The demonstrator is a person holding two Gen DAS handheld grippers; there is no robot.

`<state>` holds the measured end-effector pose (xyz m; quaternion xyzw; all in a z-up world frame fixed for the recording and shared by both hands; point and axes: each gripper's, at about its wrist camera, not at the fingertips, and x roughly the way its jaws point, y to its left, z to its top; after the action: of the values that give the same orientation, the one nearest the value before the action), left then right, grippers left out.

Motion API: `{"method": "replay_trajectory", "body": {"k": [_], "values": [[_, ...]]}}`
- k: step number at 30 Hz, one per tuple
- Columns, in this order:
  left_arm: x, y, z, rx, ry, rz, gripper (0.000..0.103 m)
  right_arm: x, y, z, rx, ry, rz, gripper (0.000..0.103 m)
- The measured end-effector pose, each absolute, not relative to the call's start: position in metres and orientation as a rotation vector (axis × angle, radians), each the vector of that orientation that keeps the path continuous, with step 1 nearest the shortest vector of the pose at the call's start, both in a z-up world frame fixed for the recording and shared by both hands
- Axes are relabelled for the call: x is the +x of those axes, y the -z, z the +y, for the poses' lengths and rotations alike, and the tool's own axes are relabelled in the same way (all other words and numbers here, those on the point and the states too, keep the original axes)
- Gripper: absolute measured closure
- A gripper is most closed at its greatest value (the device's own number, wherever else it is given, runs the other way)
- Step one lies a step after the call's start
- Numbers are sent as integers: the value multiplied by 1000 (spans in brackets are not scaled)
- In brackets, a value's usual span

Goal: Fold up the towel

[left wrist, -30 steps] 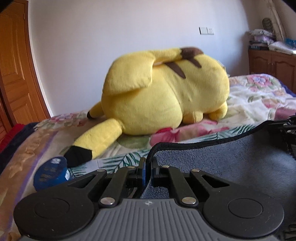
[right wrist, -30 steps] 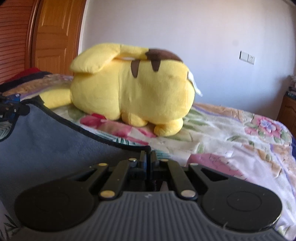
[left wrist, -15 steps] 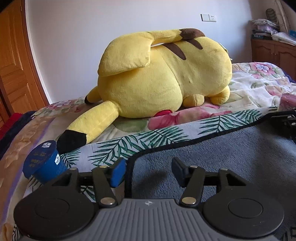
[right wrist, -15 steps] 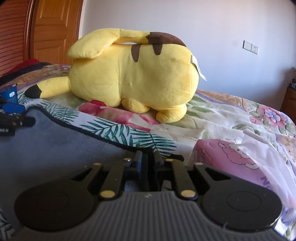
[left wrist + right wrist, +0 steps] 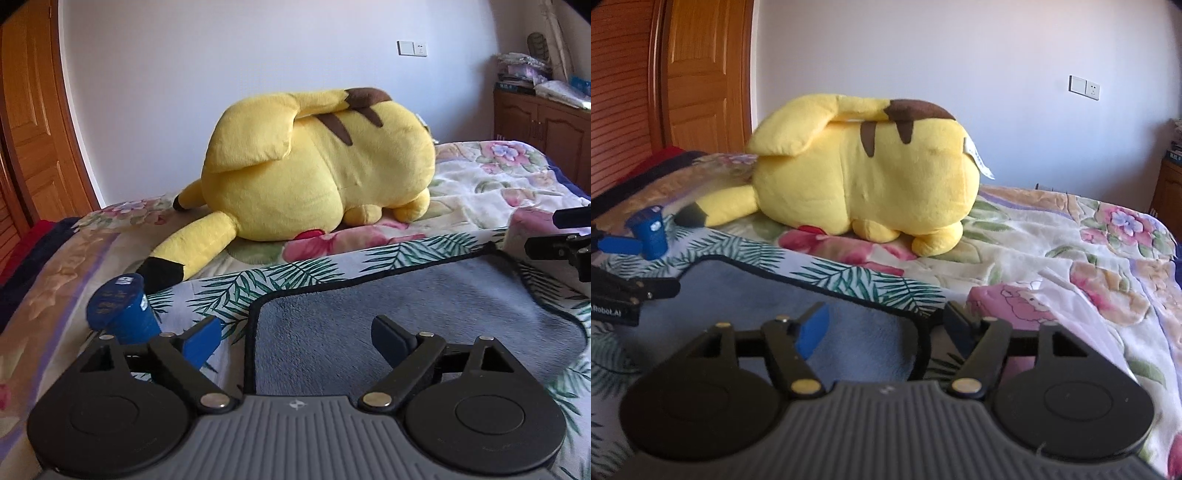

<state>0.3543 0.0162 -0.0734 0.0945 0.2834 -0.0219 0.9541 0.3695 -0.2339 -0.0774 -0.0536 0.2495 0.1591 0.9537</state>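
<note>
A big yellow plush toy (image 5: pixel 317 173) lies on the floral bedspread (image 5: pixel 491 184) — a blue cylindrical container (image 5: pixel 123 310) stands tilted near its black-tipped ear; wooden cabinet (image 5: pixel 543 122) beyond.

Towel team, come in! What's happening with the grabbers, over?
Left gripper open, right gripper open. Grey towel flat on the bed, nobody holding it. Blue cup beside its left corner, plush beyond.

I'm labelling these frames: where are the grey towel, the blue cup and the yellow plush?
grey towel (image 5: pixel 406 306): left wrist view, middle of its pile.
blue cup (image 5: pixel 122 314): left wrist view, its side wall.
yellow plush (image 5: pixel 857 184): right wrist view, its body.
</note>
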Motion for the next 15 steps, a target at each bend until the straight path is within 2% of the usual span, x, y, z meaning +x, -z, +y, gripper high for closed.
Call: {"method": "replay_trajectory", "body": {"k": [8,15], "values": [[304,40,14,182,54,572,11,326,48,-243,-80,-332,523,24],[254,4,10,209,69,534,9,280,21,-251,-88,-310,507,12]]}}
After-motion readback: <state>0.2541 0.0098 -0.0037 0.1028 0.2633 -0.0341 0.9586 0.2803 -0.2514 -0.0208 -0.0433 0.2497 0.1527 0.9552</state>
